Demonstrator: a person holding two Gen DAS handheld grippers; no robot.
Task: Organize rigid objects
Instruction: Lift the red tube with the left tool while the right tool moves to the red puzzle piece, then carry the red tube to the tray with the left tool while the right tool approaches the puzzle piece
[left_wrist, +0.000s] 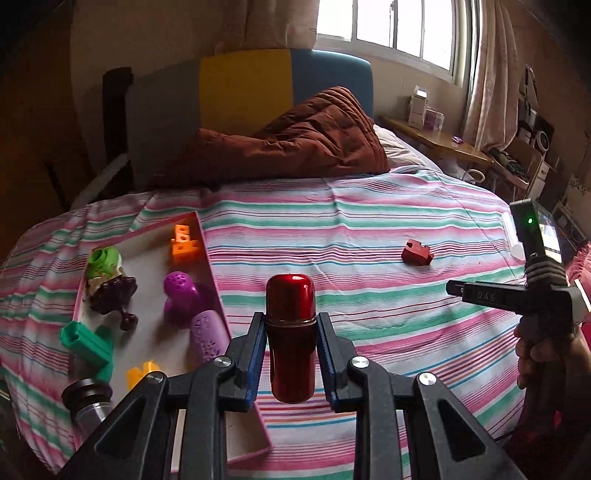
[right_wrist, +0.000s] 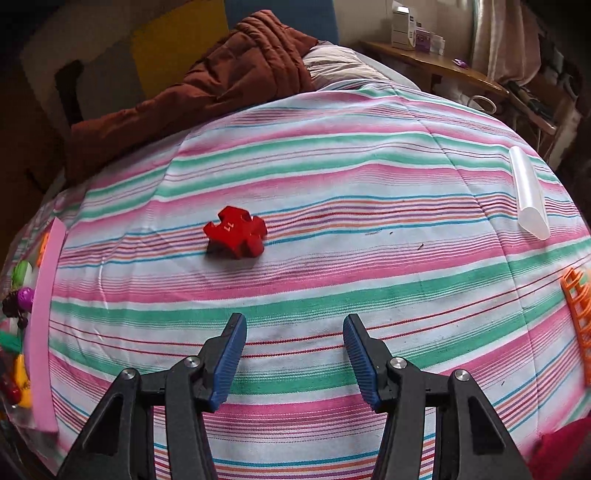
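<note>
My left gripper (left_wrist: 291, 321) is shut on a shiny red capsule-shaped bottle (left_wrist: 291, 332), held upright above the striped bed just right of the pink tray (left_wrist: 212, 273). The tray holds an orange block (left_wrist: 184, 243), a purple shaker (left_wrist: 181, 291), a green piece (left_wrist: 86, 343) and several other toys. A red puzzle-shaped block (right_wrist: 236, 236) lies on the bedspread, also in the left wrist view (left_wrist: 417, 253). My right gripper (right_wrist: 293, 332) is open and empty, hovering above the bed a little short of that block; it shows in the left wrist view (left_wrist: 458, 288) at the right.
A clear plastic tube (right_wrist: 530, 199) lies on the bed at the right. An orange lattice piece (right_wrist: 578, 314) sits at the right edge. A brown quilt (left_wrist: 306, 144) is heaped at the head of the bed. A wooden side table (left_wrist: 443, 142) stands beyond.
</note>
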